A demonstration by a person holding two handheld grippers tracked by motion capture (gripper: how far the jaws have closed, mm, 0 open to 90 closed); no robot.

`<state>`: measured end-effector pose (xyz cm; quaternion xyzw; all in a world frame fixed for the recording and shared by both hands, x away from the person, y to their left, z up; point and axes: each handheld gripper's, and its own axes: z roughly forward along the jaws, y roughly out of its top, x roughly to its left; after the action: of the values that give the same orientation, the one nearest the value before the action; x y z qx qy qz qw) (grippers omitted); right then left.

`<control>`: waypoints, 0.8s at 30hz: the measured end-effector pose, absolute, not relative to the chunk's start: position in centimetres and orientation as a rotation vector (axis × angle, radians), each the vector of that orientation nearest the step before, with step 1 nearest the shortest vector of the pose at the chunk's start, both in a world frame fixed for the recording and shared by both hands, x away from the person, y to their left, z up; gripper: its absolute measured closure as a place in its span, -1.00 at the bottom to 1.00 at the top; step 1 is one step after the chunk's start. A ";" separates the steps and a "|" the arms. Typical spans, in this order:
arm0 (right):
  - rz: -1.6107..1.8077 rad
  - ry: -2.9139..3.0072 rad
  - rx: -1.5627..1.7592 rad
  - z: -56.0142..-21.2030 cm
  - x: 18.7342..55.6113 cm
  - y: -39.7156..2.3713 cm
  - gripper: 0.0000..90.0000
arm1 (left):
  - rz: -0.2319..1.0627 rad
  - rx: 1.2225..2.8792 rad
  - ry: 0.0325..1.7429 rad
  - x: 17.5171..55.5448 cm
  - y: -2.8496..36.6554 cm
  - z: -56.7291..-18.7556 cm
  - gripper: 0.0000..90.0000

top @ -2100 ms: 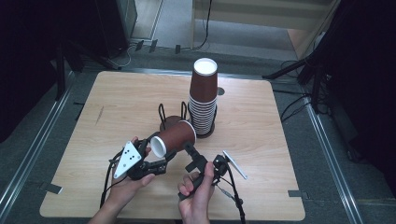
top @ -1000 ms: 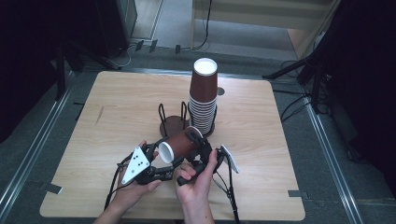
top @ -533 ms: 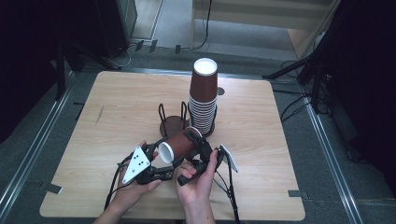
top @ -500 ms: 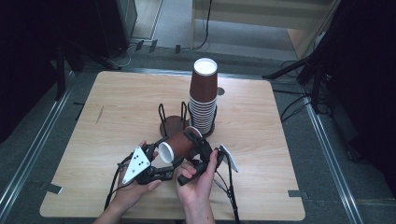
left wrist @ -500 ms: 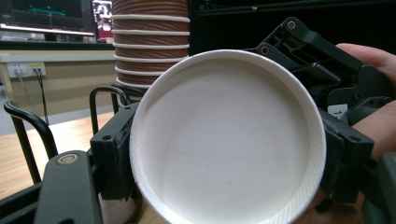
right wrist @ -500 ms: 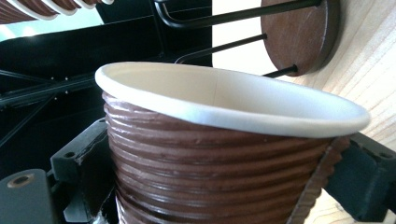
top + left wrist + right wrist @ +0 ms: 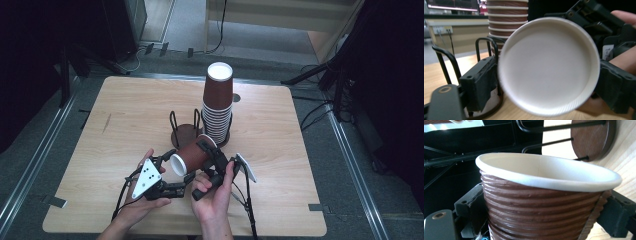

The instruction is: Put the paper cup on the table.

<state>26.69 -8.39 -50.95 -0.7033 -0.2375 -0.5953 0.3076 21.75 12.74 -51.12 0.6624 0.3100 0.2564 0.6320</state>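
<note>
A brown ribbed paper cup (image 7: 195, 154) lies on its side in the air above the table's front middle, its white mouth turned to the left. My left gripper (image 7: 176, 167) is shut on the mouth end, and in the left gripper view the cup's white round end (image 7: 549, 65) sits between the jaws. My right gripper (image 7: 206, 151) is shut across the ribbed body, and in the right gripper view the cup (image 7: 541, 202) has a jaw on each side. A hand holds each gripper.
A tall stack of upside-down brown cups (image 7: 218, 107) stands in a black wire holder at the table's middle. Beside it is a second holder (image 7: 185, 131), brown-based and without cups, just behind the held cup. The wooden table (image 7: 310, 165) has open room left and right.
About two seconds ago the cup was in my left gripper only, with the right gripper apart. The right gripper has since closed on its body. Over the last second nothing has visibly moved.
</note>
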 end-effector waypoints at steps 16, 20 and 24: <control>-1.744 -0.809 -1.950 -49.5 26.9 -10.0 -0.75 | 0.519 1.548 0.736 21.6 13.3 -51.1 -1.00; -1.811 -0.866 -2.003 -49.1 27.0 -10.6 -0.75 | 0.512 1.546 0.743 21.6 13.6 -51.0 -1.00; -1.843 -0.904 -2.031 -48.8 27.0 -11.3 -0.75 | 0.507 1.549 0.747 21.5 13.8 -51.2 -1.00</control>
<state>27.03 -11.27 -48.82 -0.6977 -0.3106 -0.6330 0.1264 21.55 13.77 -51.15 0.6748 0.3255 0.2210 0.6244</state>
